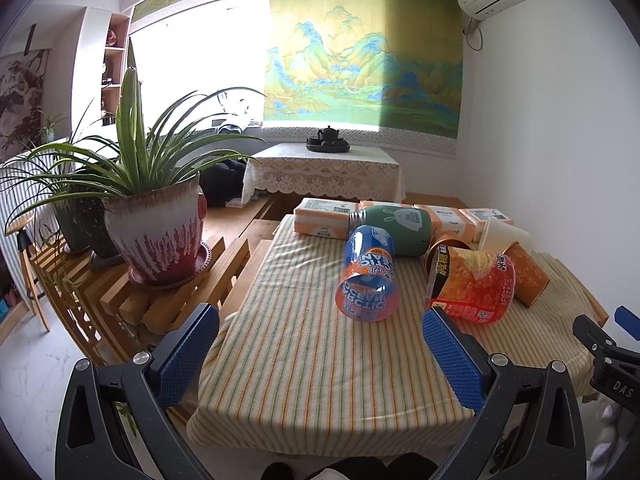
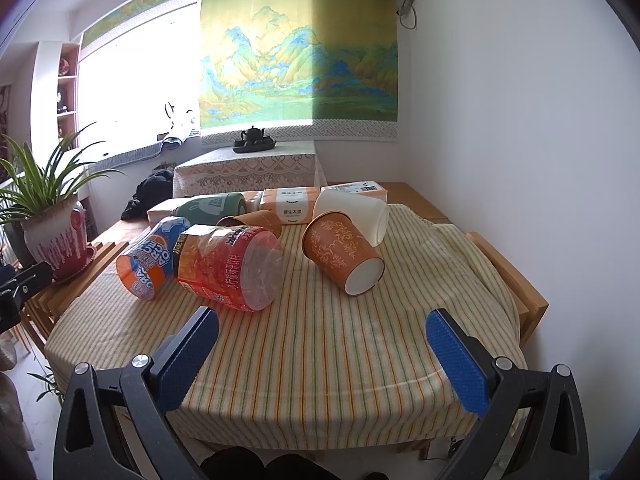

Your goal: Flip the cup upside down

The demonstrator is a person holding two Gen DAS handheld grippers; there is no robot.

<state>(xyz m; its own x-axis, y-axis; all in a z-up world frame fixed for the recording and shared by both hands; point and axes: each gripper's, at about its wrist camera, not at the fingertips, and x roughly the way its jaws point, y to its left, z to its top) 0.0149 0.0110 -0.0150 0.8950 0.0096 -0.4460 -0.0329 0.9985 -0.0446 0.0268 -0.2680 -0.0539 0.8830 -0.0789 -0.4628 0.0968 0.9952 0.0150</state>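
Observation:
Several cups lie on their sides on the striped tablecloth [image 1: 312, 360]. A blue and orange plastic cup [image 1: 368, 276] [image 2: 150, 260] lies with its base toward me. A red plastic cup [image 1: 472, 284] [image 2: 232, 268] lies beside it. An orange patterned paper cup [image 2: 340, 252] [image 1: 528, 276] and a white paper cup [image 2: 356, 214] [image 1: 504, 236] lie to the right. My left gripper [image 1: 320, 348] is open and empty, short of the blue cup. My right gripper [image 2: 320, 348] is open and empty, near the table's front edge.
A green bottle [image 1: 396, 228] and several tissue packs [image 1: 324, 218] lie along the table's back edge. A potted plant [image 1: 156, 232] stands on a wooden rack at the left. A white wall [image 2: 520, 140] is close on the right. A low table with a teapot [image 1: 328, 138] stands behind.

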